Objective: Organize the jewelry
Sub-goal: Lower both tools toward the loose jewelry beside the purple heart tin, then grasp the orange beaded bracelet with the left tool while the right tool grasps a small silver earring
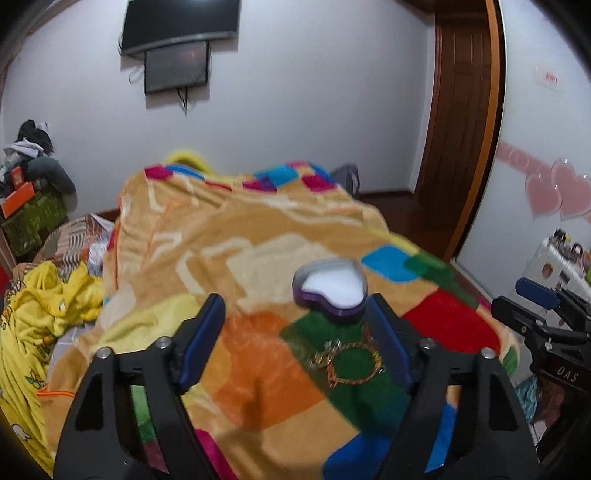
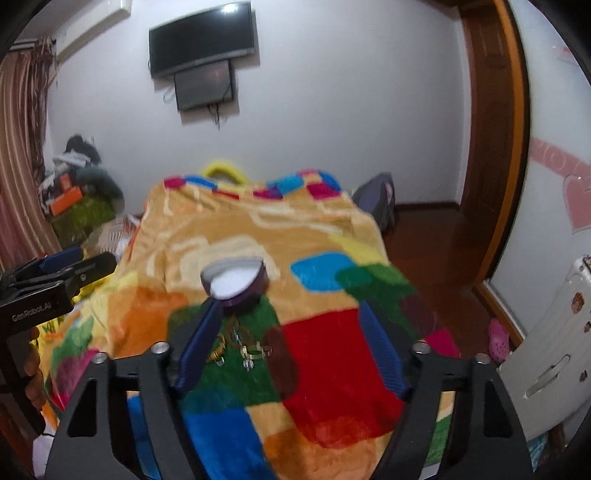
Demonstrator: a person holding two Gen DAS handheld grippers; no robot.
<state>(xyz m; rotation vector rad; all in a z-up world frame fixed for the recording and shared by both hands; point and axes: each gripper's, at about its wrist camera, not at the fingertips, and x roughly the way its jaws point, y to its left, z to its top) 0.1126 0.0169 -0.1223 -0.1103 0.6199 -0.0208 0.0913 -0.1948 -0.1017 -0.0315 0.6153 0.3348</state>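
A bed (image 1: 221, 229) fills most of both views, covered by a plush blanket (image 2: 258, 229) that is tan in the middle with a border of bright patches in red, green, blue, orange and yellow. Its far edge runs toward a white wall with two dark screens (image 1: 177, 26) mounted one below the other. A brown wooden door (image 2: 491, 110) stands past the bed's right edge, and a yellow garment (image 1: 44, 295) lies crumpled at the bed's left edge.

Near the bed's near edge, a heart-shaped box (image 1: 330, 290) with purple sides and a white inside sits open on the blanket, at the border of the tan area and a green patch. Just in front of it, on the green patch, lies the jewelry (image 1: 349, 360): a gold chain bracelet laid in a loop, with a few small rings beside it. The pieces are blurred, so finer detail is hard to tell.

The left gripper (image 1: 295, 339) hangs above the blanket with its blue fingers (image 1: 203, 343) spread apart and nothing between them; the bracelet lies below, near the right finger. The right gripper (image 2: 291, 343) is likewise released, its fingers (image 2: 201, 343) wide and empty over the green and red patches, the rings lying below near its left finger.
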